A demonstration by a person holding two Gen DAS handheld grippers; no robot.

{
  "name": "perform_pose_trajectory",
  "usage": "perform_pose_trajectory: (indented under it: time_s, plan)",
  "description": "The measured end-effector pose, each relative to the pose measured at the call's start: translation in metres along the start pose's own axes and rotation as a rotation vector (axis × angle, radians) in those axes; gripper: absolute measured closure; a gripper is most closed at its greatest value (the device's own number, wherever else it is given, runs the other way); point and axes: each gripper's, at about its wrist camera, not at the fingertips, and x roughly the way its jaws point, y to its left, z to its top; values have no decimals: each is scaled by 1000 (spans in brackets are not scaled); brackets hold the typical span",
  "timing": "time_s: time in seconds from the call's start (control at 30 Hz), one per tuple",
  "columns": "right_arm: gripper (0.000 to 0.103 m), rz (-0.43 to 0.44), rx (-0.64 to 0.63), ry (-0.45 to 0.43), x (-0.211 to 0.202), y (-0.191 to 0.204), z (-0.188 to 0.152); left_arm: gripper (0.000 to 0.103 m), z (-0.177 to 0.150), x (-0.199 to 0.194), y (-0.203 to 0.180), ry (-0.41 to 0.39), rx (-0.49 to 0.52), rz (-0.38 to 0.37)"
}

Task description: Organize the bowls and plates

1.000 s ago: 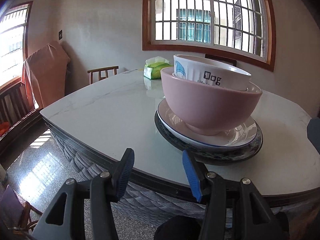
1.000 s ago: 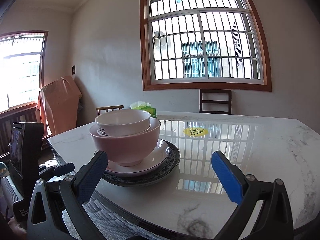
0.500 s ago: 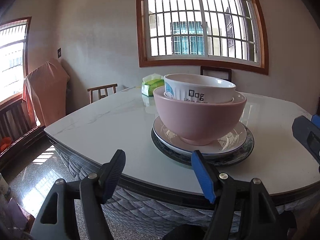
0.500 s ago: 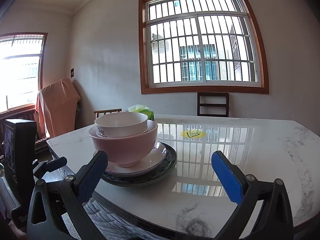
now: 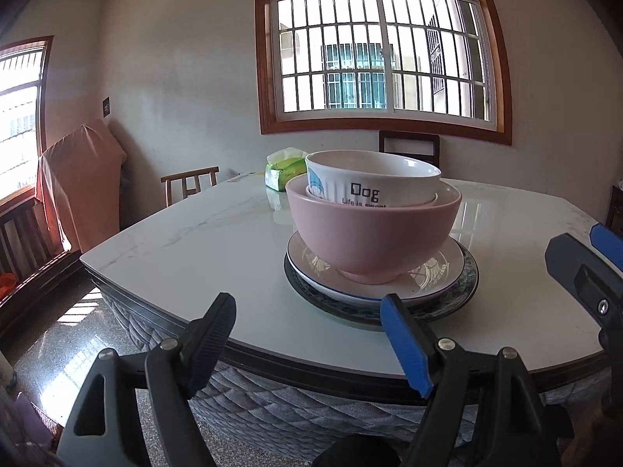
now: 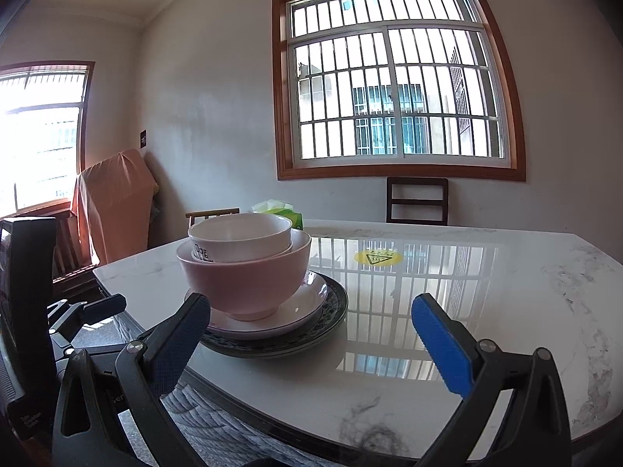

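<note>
Looking over the marble surface [image 6: 486,311], I see the white "Dog" bowl [image 5: 373,183] nested in the pink bowl [image 5: 373,237], on a white plate [image 5: 440,274] over a dark patterned plate [image 5: 465,284], near the front edge. Both left tongs [image 5: 311,336] and right tongs [image 6: 311,344] stand apart, empty, short of the stack. I judge it glazed ceramic: heavy, slick, breakable, so I would pinch rims, one piece at a time.

Black plastic fingers [image 5: 405,344], ribbed blue pads [image 6: 440,344], silver screws.
</note>
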Motion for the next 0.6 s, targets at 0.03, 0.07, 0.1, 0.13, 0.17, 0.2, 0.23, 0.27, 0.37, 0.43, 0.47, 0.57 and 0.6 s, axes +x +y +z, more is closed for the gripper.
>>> perform_pose_trajectory:
  time_s: [0.03, 0.07, 0.1, 0.13, 0.17, 0.2, 0.23, 0.27, 0.37, 0.43, 0.47, 0.57, 0.6]
  plan:
    - [0, 0, -1, -2, -1, 0, 0, 23, 0, -1, 0, 2, -2, 7]
    - [0, 2, -1, -1, -1, 0, 0, 20, 0, -1, 1, 3, -3, 10]
    - [0, 4, 0, 0, -1, 0, 0, 20, 0, -1, 1, 2, -2, 6]
    - [0, 4, -1, 1, -1, 0, 0, 19, -1, -2, 1, 0, -2, 1]
    - [0, 3, -2, 2, -1, 1, 0, 18, -1, -3, 1, 2, -3, 3]
    - [0, 3, -3, 4, -1, 1, 0, 18, -2, -2, 1, 3, -3, 3]
    - [0, 4, -3, 5, -1, 0, 0, 18, -2, -3, 1, 3, 1, -1]
    - [0, 4, -2, 4, -1, 0, 1, 18, -2, -3, 0, 4, 4, -1]
    - [0, 4, 1, 1, -2, -1, 1, 18, -2, -2, -1, 11, 6, -9]
    - [0, 5, 4, 3, -2, -1, 1, 18, -2, -1, 0, 19, 1, -12]
    - [0, 4, 3, 3, -2, -1, 1, 18, -2, -1, 0, 21, -2, -15]
    - [0, 5, 3, 6, -1, -1, 1, 18, -2, -1, 1, 24, -4, -13]
    - [0, 6, 4, 7, -1, -2, 1, 18, -2, -1, 1, 25, -4, -14]
